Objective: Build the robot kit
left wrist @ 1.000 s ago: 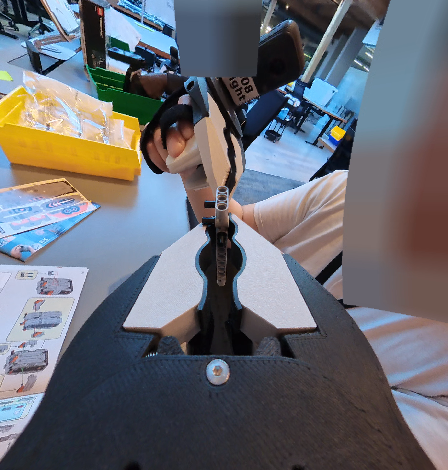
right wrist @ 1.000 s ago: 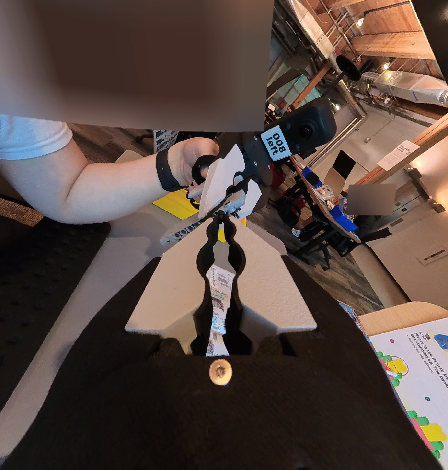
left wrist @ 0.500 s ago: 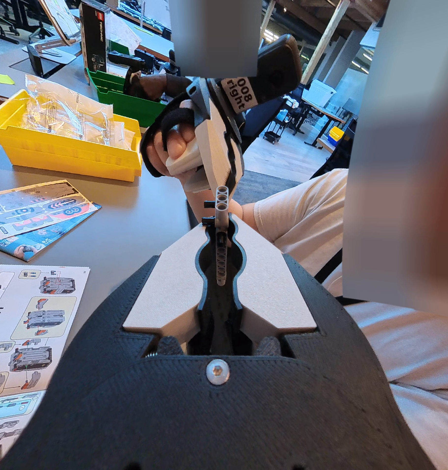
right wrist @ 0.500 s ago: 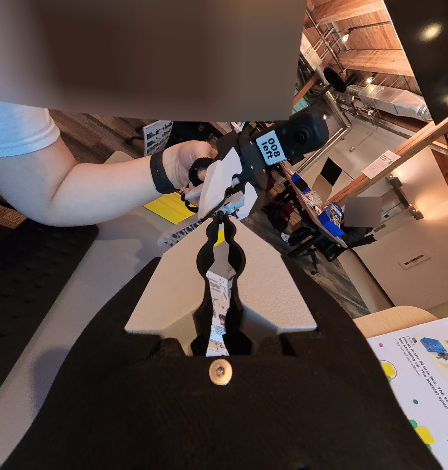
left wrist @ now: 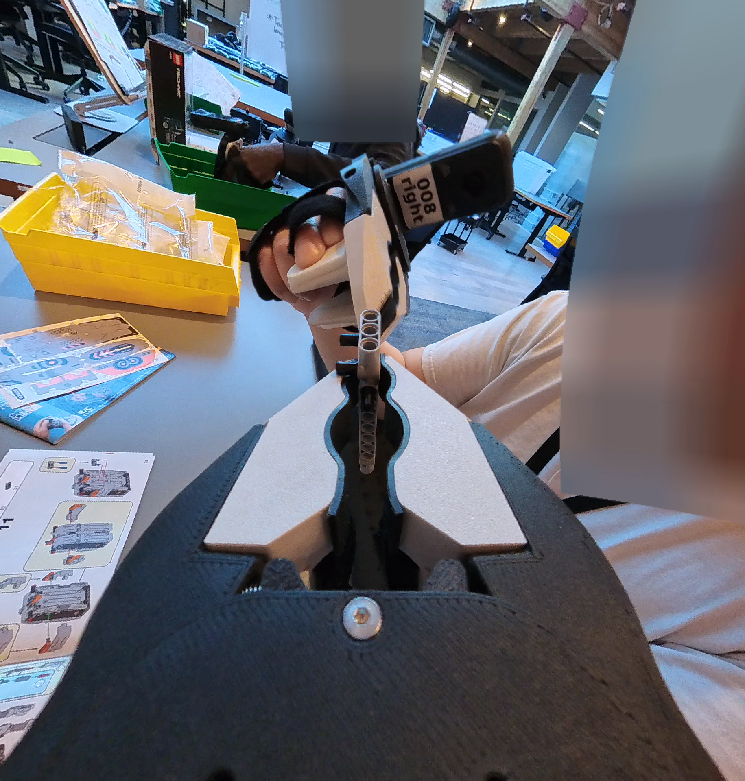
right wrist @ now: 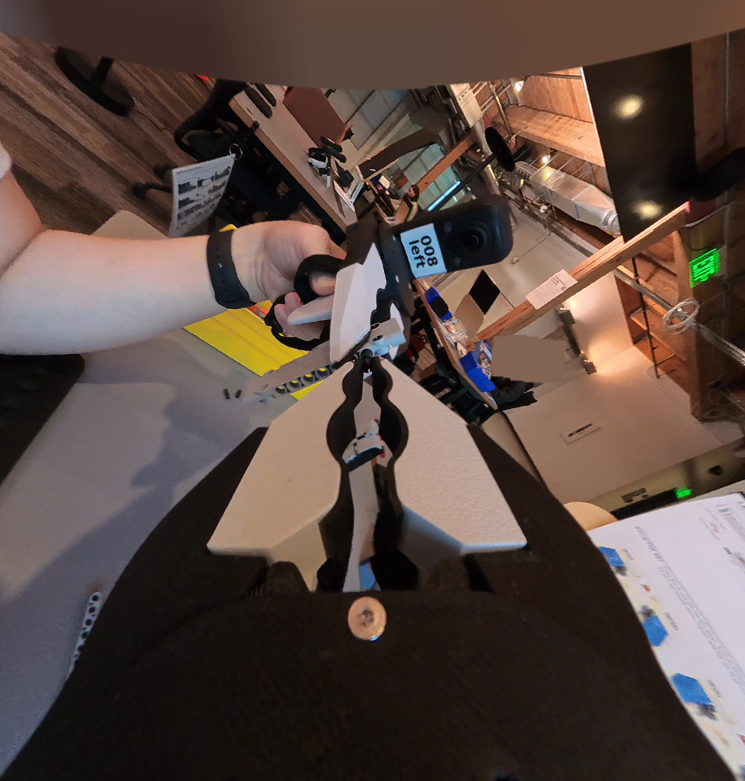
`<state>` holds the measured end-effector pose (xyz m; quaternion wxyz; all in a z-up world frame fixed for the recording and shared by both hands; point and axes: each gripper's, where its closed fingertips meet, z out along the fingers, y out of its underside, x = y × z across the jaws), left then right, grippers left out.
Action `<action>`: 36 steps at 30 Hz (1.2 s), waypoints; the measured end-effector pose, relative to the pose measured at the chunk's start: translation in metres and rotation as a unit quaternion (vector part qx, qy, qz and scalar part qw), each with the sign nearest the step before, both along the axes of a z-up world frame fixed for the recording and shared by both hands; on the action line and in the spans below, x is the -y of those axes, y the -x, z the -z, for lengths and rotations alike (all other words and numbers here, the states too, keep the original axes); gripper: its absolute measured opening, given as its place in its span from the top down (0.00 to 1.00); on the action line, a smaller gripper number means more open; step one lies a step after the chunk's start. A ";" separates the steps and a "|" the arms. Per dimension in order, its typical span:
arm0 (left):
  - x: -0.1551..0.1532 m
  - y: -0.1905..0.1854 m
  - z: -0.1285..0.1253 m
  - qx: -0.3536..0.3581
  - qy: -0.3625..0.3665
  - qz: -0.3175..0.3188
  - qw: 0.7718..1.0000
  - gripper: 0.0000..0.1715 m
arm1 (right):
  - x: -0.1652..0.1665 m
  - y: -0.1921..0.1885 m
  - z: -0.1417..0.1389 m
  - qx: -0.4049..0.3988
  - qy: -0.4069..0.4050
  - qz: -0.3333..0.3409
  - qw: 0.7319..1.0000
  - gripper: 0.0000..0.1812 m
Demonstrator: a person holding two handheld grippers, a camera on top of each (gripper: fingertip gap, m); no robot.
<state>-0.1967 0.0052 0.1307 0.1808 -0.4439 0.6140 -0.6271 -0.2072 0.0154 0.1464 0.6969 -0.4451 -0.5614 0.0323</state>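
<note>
Grey beam (left wrist: 368, 397) is clamped by closed left gripper (left wrist: 367, 374) above the worktop (left wrist: 218, 380), steadied so the right gripper (right wrist: 367, 364), fingers pinched on a black pin (right wrist: 366, 354), meets the beam's end.

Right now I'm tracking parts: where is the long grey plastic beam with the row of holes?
In the left wrist view, the long grey holed plastic beam is clamped between the left tongs, its far end meeting the right tongs.

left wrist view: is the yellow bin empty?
No. The yellow bin holds crumpled clear plastic bags.
</note>
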 end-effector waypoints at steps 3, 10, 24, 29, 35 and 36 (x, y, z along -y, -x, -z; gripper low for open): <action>-0.003 -0.001 0.004 -0.010 -0.008 -0.014 1.000 0.97 | -0.003 -0.001 0.005 0.025 -0.011 0.021 0.999 0.98; 0.004 0.002 0.009 -0.026 -0.017 0.002 1.000 0.97 | 0.005 0.002 0.009 0.040 -0.009 -0.009 0.999 0.98; 0.001 -0.005 0.007 -0.024 0.003 -0.002 1.000 0.97 | -0.004 0.001 0.009 0.038 -0.029 0.014 0.999 0.98; 0.000 -0.005 0.010 -0.029 0.000 -0.003 1.000 0.97 | -0.005 0.000 0.012 0.017 0.014 -0.017 1.000 0.98; -0.005 -0.004 0.007 -0.015 -0.020 -0.032 0.999 0.96 | -0.003 -0.008 0.001 -0.026 0.006 -0.034 0.999 0.98; -0.007 -0.003 0.004 -0.006 -0.012 -0.036 0.999 0.93 | -0.001 -0.012 -0.004 -0.040 0.006 -0.039 0.998 0.98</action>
